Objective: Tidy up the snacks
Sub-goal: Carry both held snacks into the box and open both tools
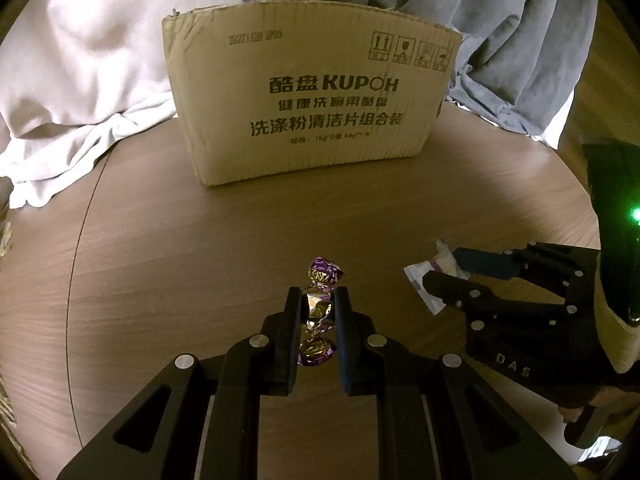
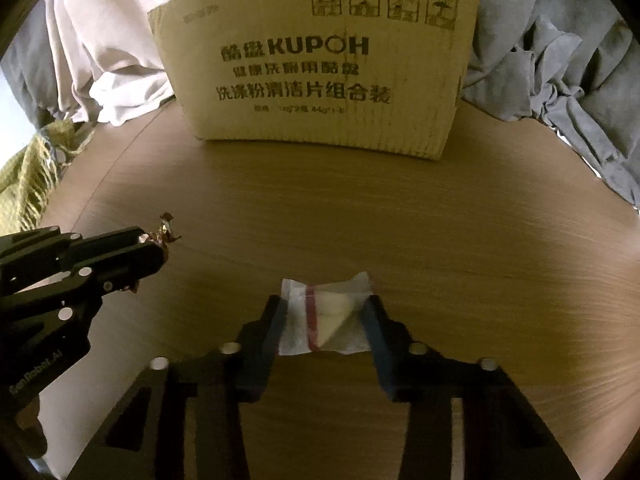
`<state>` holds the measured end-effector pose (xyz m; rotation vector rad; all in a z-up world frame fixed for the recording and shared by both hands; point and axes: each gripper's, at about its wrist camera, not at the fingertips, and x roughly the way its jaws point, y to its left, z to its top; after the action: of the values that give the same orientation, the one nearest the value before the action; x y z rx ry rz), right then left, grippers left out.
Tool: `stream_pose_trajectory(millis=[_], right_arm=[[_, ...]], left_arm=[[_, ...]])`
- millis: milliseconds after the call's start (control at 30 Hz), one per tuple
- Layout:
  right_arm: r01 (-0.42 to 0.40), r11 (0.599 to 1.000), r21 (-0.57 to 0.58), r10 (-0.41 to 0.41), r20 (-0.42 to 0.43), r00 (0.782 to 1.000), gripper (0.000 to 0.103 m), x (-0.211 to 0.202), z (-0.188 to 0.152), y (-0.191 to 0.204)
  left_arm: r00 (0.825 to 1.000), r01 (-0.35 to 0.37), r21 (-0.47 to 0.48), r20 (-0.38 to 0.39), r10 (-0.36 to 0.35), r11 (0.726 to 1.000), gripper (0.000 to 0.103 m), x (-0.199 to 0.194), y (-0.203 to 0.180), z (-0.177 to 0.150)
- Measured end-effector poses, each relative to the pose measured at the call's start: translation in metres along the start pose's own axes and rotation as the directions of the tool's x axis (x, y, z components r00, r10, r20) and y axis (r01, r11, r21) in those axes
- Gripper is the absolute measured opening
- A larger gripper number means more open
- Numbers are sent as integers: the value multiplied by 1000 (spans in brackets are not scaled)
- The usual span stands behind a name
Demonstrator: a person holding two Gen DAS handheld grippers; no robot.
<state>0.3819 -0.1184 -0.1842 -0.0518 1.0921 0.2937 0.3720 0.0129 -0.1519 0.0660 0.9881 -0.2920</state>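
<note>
My left gripper (image 1: pixel 317 300) is shut on a purple-and-gold foil candy (image 1: pixel 320 276), held lengthwise between the fingers above the wooden table; it also shows at the left of the right wrist view (image 2: pixel 158 248), the candy's (image 2: pixel 166 228) twisted end sticking out. My right gripper (image 2: pixel 326 312) is closed on a white snack packet with a red stripe (image 2: pixel 328 320), its fingers touching both sides; it also shows at the right of the left wrist view (image 1: pixel 436 276) with the packet (image 1: pixel 424 280). A cardboard box (image 1: pixel 308 92) printed KUPOH stands at the back of the table, also in the right wrist view (image 2: pixel 316 64).
The round wooden table (image 1: pixel 160 240) is ringed by bedding: white cloth (image 1: pixel 80 60) at the back left, grey cloth (image 1: pixel 520 40) at the back right. A green fringed blanket (image 2: pixel 28 176) lies at the left edge.
</note>
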Motion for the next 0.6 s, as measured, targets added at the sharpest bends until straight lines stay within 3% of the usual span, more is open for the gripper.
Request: stream_pose_trajectory(millis=[367, 600], right_arm=[[-22, 999, 27, 21, 26, 999, 32, -15, -7, -11], [-1, 999, 33, -2, 105, 995, 32, -48, -4, -13]], left_arm=[[999, -3, 16, 40, 2, 1000, 17, -15, -5, 5], [995, 7, -2, 97, -7, 1000, 17, -36, -7, 14]])
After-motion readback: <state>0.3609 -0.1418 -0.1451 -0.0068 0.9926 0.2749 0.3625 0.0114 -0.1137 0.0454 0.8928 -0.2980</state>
